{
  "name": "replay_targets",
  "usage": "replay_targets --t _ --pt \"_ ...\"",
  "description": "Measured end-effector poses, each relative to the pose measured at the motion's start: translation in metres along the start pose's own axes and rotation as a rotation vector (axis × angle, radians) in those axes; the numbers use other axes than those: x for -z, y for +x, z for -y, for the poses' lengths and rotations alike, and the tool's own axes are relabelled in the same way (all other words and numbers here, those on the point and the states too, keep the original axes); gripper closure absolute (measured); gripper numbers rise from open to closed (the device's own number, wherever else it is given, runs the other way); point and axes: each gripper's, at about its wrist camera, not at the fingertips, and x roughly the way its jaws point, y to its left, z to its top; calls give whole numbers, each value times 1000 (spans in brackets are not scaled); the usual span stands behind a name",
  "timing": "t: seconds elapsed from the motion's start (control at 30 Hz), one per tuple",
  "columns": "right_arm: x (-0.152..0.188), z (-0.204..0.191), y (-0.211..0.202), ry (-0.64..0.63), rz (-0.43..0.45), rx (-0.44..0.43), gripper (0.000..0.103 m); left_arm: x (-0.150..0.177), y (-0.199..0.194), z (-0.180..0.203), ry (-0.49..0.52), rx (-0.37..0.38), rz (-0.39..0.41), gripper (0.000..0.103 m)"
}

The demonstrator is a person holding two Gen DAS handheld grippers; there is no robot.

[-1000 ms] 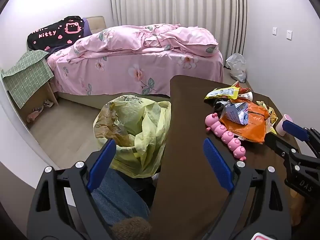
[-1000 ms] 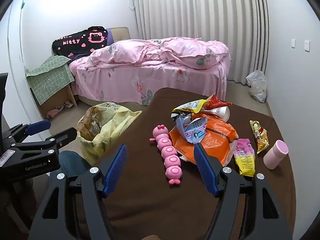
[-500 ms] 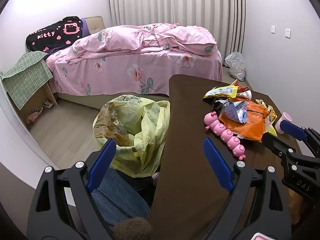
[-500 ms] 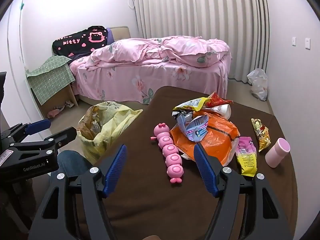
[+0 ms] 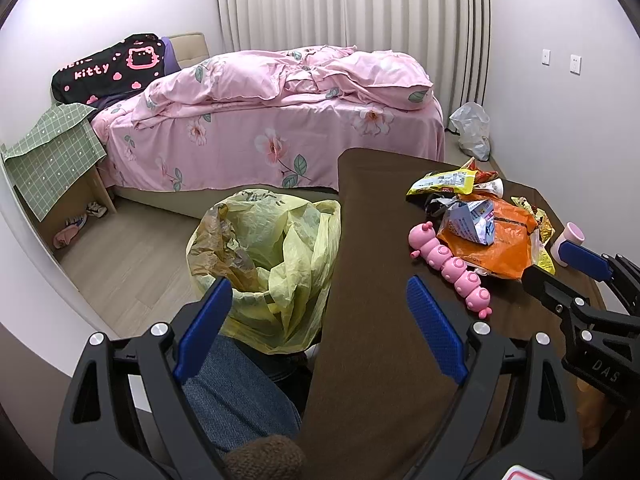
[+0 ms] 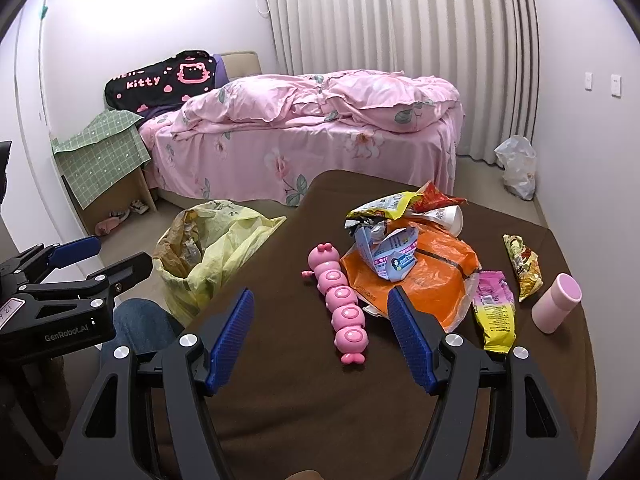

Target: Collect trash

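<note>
Both grippers gaping, empty; left gripper (image 5: 318,304), right gripper (image 6: 320,322), orange bag (image 6: 436,280)

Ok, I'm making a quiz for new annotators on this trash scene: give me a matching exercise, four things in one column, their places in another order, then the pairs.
Things:
1. pink caterpillar toy
2. yellow trash bag
3. pink cup
4. orange plastic bag

Places:
A. on the floor beside the brown table
B. under the crumpled wrappers
C. near the table's right edge
D. just left of the trash pile

Pairs: 1-D, 2-A, 3-C, 4-B
</note>
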Motion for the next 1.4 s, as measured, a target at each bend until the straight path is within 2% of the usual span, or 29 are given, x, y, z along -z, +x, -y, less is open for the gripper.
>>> replay_targets --t 1.4 --pt "-4 2 -3 12 8 1 37 0 -3 -6 -3 -3 9 18"
